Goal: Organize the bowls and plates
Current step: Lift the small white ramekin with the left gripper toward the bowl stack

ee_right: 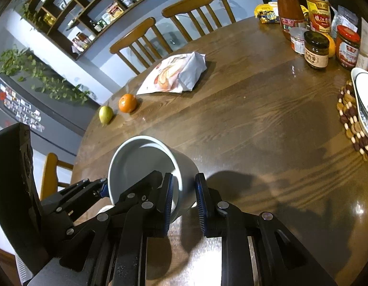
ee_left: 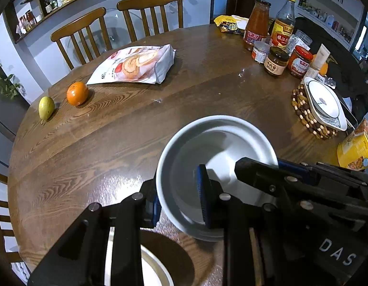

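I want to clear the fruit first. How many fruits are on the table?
2 for sure: a pear and an orange, side by side near the table's left edge. A yellow-orange thing behind the jars may be a third.

Ahead of my fingers [ee_right: 169, 195] the counter [ee_right: 243, 124] lies bare through the middle. A bag [ee_right: 176, 76], orange [ee_right: 127, 103] and pear [ee_right: 105, 114] line the far left edge. Jars [ee_right: 316, 50] crowd the far right, and a plate [ee_right: 364, 97] on its mat [ee_right: 350, 124] blocks the right side.

Dim, bluish indoor light, glare streaks on the table [ee_left: 207, 76], strong fisheye bending, black vignetted corners.
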